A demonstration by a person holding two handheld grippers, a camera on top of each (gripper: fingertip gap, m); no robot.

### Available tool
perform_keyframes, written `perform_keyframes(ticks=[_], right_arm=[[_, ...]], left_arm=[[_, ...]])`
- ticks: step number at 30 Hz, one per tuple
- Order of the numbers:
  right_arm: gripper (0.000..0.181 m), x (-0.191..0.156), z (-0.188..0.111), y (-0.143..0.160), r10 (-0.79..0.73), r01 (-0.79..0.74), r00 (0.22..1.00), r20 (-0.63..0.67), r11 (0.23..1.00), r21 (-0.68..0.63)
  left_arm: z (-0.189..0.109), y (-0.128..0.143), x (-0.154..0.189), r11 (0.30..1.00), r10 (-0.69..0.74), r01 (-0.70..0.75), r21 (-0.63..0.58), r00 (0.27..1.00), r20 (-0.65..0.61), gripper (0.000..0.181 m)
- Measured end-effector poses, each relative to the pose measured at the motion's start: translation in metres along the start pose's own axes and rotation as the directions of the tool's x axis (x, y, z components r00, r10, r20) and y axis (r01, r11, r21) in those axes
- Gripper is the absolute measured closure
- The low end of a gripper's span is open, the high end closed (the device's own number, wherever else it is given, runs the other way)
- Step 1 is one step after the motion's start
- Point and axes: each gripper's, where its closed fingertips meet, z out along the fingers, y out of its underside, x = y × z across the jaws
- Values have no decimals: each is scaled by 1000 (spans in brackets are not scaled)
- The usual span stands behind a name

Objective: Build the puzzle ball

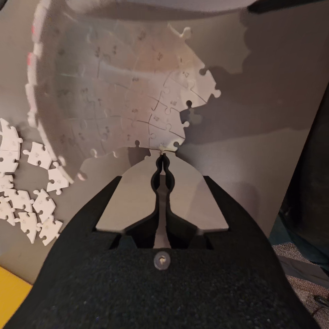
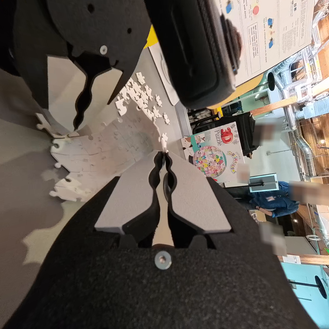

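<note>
Left wrist view: both grippers, left gripper (image 1: pixel 162 155) and right gripper (image 2: pixel 164 153), pinch the shell (image 1: pixel 114 92) rim at twelve o'clock, seemingly thinly; twisting could pop seams.

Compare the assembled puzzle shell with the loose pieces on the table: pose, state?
The assembled shell is many pieces interlocked into one curved dome; the loose pieces are separate. The shell is gripped at its rim by the left gripper and the right gripper; the loose pieces lie in an ungripped pile on the grey table. Both show white backs with tabs and notches.
</note>
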Motion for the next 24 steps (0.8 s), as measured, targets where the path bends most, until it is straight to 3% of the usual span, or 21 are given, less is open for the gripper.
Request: perform_keyframes(ticks=[10,24], right_arm=[[178,0,-3,-4,-21,21,1000,-10,1000,6],[178,-2,-3,-7,-38,38,999,-9,999,8]], left_arm=[[1,-4,-3,1000,16,-16,-18,999,47,181],[4,-5,-3,1000,-6,6,-28,1000,17,181]])
